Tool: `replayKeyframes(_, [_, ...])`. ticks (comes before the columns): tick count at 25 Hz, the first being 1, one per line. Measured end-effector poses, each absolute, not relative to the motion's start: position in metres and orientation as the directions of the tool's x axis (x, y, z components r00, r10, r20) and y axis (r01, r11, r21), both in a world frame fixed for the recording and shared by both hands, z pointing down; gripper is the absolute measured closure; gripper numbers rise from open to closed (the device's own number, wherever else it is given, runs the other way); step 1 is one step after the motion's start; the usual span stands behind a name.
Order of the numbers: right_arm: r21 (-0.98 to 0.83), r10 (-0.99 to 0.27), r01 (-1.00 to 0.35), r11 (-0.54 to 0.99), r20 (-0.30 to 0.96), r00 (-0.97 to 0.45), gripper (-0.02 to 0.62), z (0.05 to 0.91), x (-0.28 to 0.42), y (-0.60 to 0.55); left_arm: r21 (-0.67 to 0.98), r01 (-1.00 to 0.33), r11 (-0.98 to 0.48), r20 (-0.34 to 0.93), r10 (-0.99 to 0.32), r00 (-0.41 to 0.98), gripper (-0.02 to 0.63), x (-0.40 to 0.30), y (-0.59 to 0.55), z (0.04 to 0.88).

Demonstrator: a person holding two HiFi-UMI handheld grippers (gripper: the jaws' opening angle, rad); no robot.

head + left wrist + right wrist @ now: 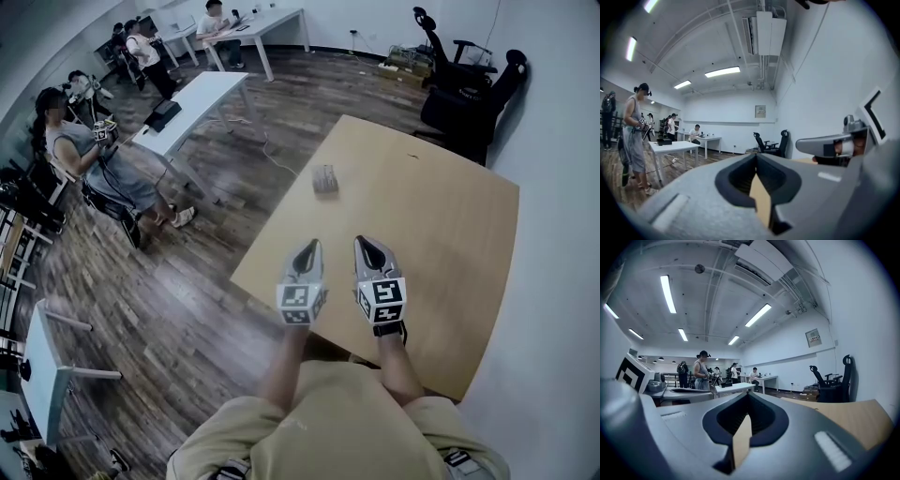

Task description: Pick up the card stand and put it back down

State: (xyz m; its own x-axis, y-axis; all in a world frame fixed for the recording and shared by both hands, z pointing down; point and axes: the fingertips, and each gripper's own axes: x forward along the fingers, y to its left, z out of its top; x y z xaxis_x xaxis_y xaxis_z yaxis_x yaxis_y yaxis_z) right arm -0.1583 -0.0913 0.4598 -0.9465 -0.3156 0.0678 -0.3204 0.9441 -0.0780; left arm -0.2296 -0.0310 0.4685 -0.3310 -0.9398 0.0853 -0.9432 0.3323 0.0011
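The left forearm (284, 367) and right forearm (397, 367) reach up from the frame's lower centre, side by side. The left gripper (308, 246) and right gripper (366, 244) point level, parallel, each with jaws together and empty.

No legible text or signs

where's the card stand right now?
Head view: the card stand lies on the wooden table near its far left edge, ahead of the left hand-held gripper, apart from it.
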Motion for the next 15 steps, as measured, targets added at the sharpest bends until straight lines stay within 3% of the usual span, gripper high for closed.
replayKeyframes(15, [-0.099,-0.357,-0.36,0.928,0.049,-0.933,0.591,0.45,-0.135,-0.11,-0.013,-0.94,0.342,0.091,-0.935,-0.342,0.604,-0.216,-0.025,0.461])
